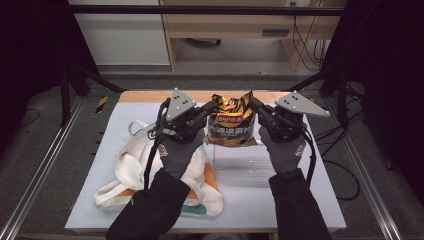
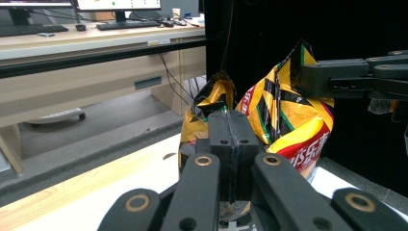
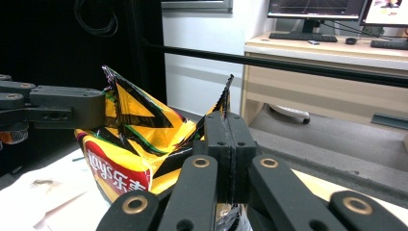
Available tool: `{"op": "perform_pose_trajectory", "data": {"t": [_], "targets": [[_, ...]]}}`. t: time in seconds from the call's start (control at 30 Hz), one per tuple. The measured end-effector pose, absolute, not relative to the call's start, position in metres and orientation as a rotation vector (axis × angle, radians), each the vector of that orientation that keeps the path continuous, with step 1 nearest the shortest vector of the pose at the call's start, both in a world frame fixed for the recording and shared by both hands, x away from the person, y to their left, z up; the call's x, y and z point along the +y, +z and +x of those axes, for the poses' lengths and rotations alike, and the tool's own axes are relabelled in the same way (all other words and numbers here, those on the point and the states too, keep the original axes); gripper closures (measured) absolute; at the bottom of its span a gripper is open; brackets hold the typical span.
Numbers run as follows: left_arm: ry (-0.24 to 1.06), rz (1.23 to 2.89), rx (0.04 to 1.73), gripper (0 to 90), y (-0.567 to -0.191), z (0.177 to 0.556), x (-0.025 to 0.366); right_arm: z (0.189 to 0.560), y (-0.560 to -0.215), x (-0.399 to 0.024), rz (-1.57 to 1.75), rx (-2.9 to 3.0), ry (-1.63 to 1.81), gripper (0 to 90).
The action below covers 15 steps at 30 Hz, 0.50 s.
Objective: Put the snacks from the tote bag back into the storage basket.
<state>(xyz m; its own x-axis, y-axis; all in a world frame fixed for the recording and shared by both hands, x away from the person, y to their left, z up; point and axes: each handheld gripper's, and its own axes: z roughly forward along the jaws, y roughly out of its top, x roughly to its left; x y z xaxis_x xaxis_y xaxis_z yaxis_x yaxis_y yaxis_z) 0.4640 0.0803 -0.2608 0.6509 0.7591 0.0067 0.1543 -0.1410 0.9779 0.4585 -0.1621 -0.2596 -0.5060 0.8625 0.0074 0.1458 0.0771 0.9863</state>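
A yellow, black and red chip bag (image 1: 231, 121) hangs upright between both grippers above the table. My left gripper (image 1: 214, 105) is shut on the bag's top left corner, and my right gripper (image 1: 251, 103) is shut on its top right corner. In the left gripper view the shut jaws (image 2: 230, 120) pinch a crumpled edge of the bag (image 2: 284, 120), with the other gripper's jaw at the far right. In the right gripper view the shut jaws (image 3: 226, 122) clamp the bag's serrated top edge (image 3: 139, 139).
A cream tote bag (image 1: 135, 175) with orange and green print lies on the white table mat (image 1: 260, 200) at the left. A clear plastic sheet (image 1: 242, 162) lies under the chip bag. Black frame bars and a wooden desk stand beyond the table.
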Motion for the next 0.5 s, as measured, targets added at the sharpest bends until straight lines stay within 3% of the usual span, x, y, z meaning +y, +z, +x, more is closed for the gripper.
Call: {"op": "perform_pose_trajectory", "data": {"t": [0.5], "targets": [[0.620,1.691,0.754,89.9,-0.276,0.474,0.042,0.468,-0.279,-0.200,1.038,1.730,1.485,90.0]]}}
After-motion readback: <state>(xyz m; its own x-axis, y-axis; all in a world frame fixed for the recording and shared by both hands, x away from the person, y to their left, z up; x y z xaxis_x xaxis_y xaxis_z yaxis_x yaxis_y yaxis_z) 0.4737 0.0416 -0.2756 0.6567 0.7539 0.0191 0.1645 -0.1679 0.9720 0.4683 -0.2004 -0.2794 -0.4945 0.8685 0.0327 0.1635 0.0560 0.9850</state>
